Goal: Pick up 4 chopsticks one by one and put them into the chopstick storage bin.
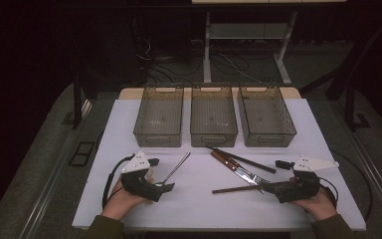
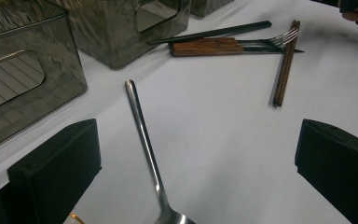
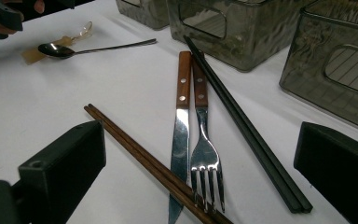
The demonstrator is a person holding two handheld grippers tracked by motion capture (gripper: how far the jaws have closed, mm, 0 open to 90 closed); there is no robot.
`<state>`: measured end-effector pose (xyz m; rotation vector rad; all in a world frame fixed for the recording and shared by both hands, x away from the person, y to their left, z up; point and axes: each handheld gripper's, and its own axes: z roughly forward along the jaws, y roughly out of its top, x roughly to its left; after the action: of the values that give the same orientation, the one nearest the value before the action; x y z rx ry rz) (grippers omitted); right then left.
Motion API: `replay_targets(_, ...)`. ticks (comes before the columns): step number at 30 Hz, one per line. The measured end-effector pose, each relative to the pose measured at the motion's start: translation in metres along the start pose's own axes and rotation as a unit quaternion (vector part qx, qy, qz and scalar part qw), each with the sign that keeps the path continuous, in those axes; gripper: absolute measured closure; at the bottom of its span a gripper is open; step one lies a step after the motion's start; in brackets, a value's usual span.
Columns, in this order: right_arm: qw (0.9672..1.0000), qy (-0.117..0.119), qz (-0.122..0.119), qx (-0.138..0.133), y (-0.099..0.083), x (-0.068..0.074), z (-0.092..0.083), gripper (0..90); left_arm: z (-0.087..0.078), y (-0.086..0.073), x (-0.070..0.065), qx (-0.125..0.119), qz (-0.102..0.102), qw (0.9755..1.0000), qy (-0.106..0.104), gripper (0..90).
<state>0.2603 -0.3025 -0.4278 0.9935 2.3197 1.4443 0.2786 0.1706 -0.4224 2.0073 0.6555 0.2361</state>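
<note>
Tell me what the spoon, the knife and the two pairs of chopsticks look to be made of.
Spoon: polished metal, probably steel, mirror glints.
Knife: shiny metal blade; riveted brown handle, apparently wood.
Brown chopsticks: look like wood, matte.
Black chopsticks: smooth and dark; plastic or lacquered wood, unclear.

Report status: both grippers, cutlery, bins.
Left gripper open over the spoon. Right gripper open over knife, fork, brown chopsticks. Nothing held. Three bins empty, path unobstructed.

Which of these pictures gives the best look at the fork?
The right gripper view: the fork lies close up beside the knife, its tines and wooden handle sharp. The left gripper view shows it farther off, tines near the brown chopsticks. In the high view it is small and dim.
</note>
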Motion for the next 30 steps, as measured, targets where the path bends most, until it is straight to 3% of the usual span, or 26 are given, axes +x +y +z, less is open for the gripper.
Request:
replay_targets(12, 0.9999, 0.002, 0.011, -0.003, 0.0, -0.006, -0.006, 1.7, -0.001, -0.001, 0.0, -0.003, -0.006, 1.0, 0.0, 0.0)
replay_targets(19, 0.9999, -0.014, 0.008, 0.003, 0.003, -0.005, -0.011, 1.8, -0.001, -0.002, -0.001, 0.007, 0.007, 0.9999, 0.003, 0.0)
replay_targets(30, 0.9991, -0.034, 0.016, 0.021, 0.003, -0.011, -0.014, 5.7, 0.0, -0.002, -0.001, 0.003, 0.004, 1.0, 0.002, 0.0)
